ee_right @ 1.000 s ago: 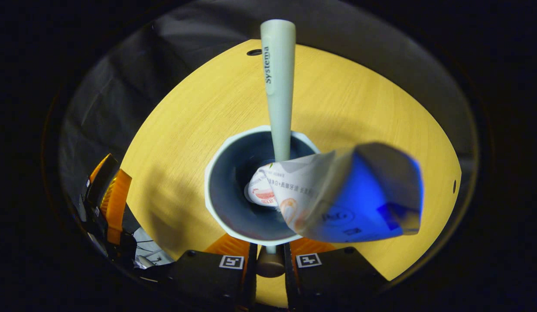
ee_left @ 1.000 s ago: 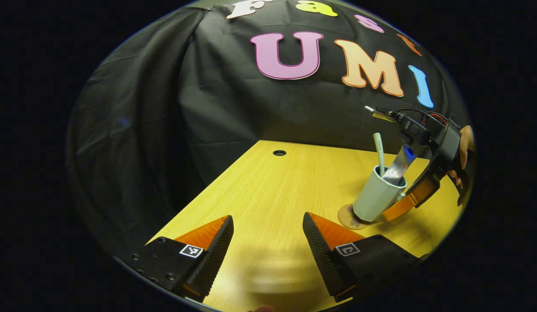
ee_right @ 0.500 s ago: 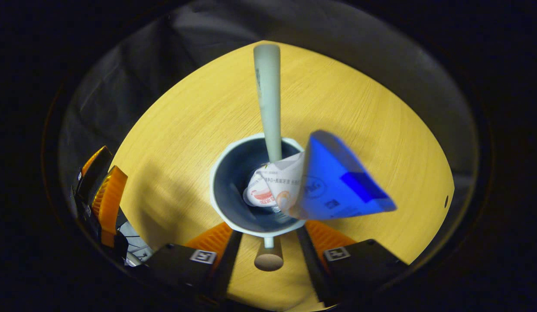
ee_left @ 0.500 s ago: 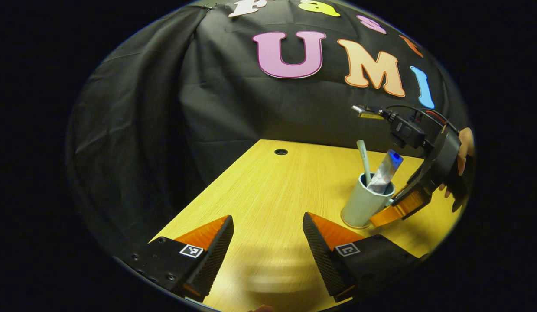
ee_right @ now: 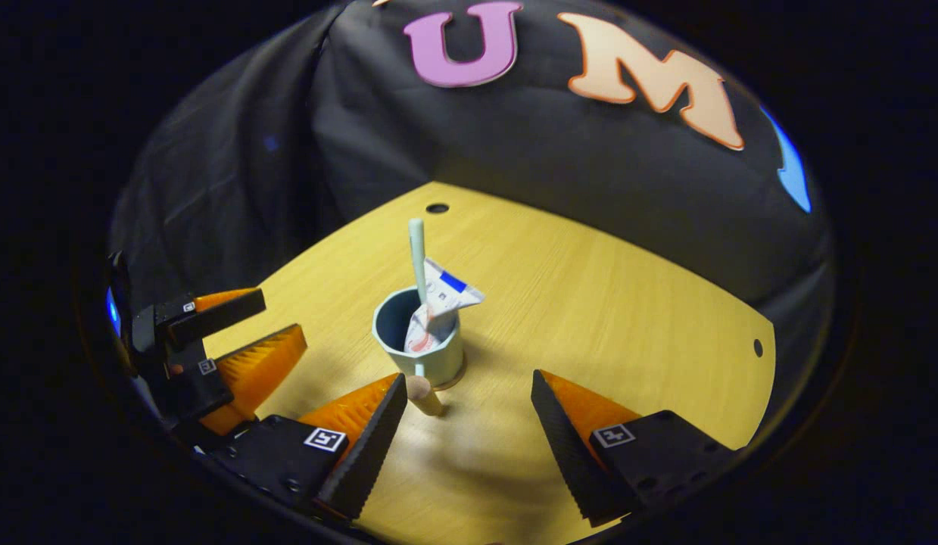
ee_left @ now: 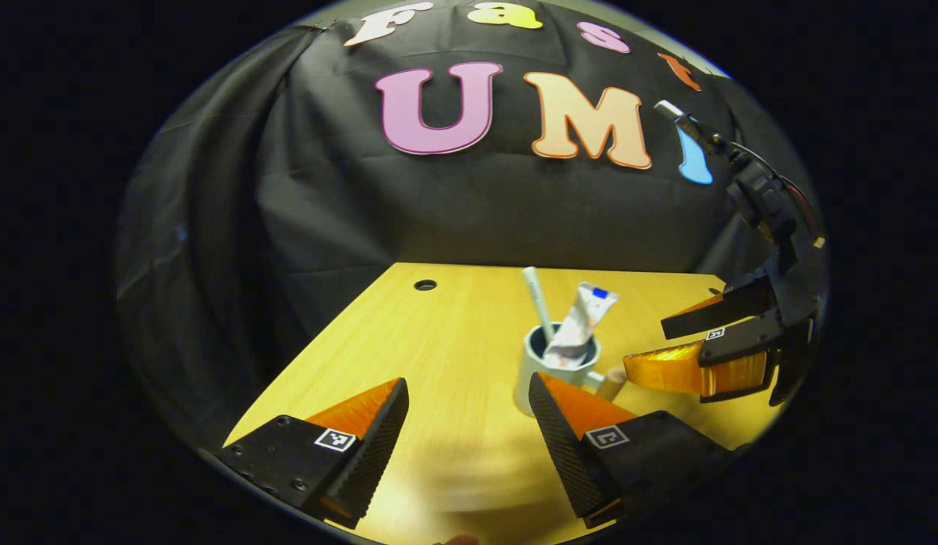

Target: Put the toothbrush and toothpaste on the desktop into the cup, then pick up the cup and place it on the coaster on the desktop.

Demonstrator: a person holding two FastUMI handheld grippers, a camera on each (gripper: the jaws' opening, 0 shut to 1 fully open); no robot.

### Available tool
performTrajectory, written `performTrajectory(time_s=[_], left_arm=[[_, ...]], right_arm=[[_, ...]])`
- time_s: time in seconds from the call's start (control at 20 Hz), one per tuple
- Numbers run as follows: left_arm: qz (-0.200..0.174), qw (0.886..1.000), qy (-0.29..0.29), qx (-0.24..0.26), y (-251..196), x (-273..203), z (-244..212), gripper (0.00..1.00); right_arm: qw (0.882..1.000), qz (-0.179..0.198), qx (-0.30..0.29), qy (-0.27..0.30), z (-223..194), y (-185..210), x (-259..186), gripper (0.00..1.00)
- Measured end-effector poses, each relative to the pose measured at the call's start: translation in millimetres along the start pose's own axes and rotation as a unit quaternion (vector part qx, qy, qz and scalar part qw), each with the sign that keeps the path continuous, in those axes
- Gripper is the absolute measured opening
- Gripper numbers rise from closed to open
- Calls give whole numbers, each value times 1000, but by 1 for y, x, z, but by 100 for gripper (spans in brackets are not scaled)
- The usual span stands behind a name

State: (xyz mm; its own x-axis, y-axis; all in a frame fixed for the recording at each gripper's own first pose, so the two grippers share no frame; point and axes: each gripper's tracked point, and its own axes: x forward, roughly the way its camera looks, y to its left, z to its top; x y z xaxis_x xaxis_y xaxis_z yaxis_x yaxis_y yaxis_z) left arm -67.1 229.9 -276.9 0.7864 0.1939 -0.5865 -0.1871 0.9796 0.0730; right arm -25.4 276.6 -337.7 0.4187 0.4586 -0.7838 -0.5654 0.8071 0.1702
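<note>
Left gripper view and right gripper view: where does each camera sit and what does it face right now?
Left gripper view: rides the left gripper, faces across the yellow wooden desk to the pale mug-shaped cup; own open fingers below, right gripper beyond.
Right gripper view: rides the right gripper, looks down at the cup; own open fingers, left gripper beside.
Shared: cup, pale toothbrush, white toothpaste tube.

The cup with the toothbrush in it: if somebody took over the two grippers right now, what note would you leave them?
Left gripper: open, holding nothing, hanging over the desktop.
Right gripper: open, apart from the cup, its fingers either side of the wooden handle.
Toothbrush and toothpaste stand in the cup.
The cup sits upright on the coaster, whose edge peeks out at its base.
Done: all steps, as far as can be seen. Left: nothing.
</note>
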Motion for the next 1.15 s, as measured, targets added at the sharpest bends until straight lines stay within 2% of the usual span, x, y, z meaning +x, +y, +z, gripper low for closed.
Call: performTrajectory(time_s=[0.15,0.3,0.45,0.7,0.85,1.15], left_arm=[[-27,999,-22,4,-42,-6,25,93],[-48,997,-68,-1,-83,-15,61,94],[-69,991,-112,-2,-122,-26,95,93],[-105,984,-141,-22,-175,-36,130,93],[-118,981,-153,-10,-195,-41,143,93],[-137,975,-177,3,-220,-50,159,93]], right_arm=[[995,-40,43,-77,16,-41,-49,100],[977,-87,85,-177,39,-85,-110,100],[955,-137,97,-243,48,-130,-160,100],[931,-197,121,-281,44,-191,-220,100],[916,-217,136,-309,46,-214,-246,100],[907,-227,134,-330,55,-222,-264,98]])
